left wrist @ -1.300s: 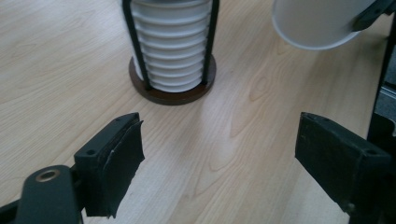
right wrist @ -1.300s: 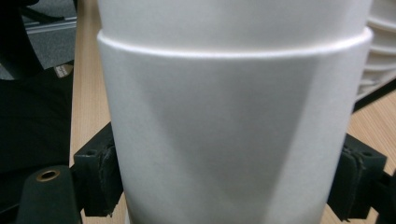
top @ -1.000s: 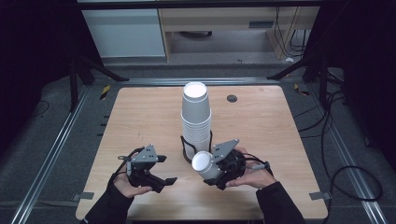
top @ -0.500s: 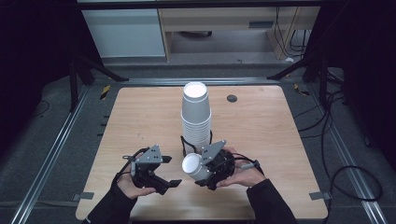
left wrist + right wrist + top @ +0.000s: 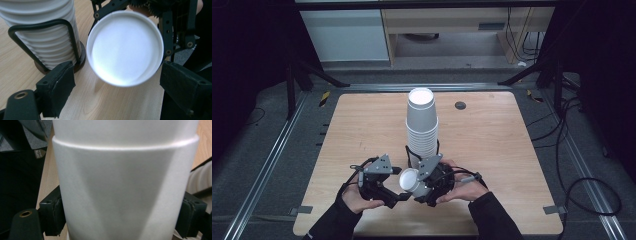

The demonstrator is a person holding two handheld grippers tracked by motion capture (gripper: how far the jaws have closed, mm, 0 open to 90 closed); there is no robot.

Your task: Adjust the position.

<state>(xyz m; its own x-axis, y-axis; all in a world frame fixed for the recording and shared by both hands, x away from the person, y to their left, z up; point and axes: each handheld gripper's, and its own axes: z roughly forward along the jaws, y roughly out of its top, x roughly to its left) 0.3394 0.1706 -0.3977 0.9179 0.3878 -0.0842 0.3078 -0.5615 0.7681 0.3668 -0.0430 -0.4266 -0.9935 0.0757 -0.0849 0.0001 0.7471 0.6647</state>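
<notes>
— While my right gripper (image 5: 418, 181) clamps the cup (image 5: 408, 181), where does it sit?
— Held on its side above the table (image 5: 492, 150), near edge, just before the stack (image 5: 422, 127), mouth toward my left gripper (image 5: 399, 196).
— And the left's state?
— Jaws spread, pads clear of the cup's rim.

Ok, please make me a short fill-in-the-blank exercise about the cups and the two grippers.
1. The right gripper is shut on a white paper ____.
2. The held cup has its open mouth turned toward the ____ gripper.
3. The left gripper has its jaws ____.
4. The stack of cups stands in a black wire ____.

Missing words: cup; left; open; holder
</notes>
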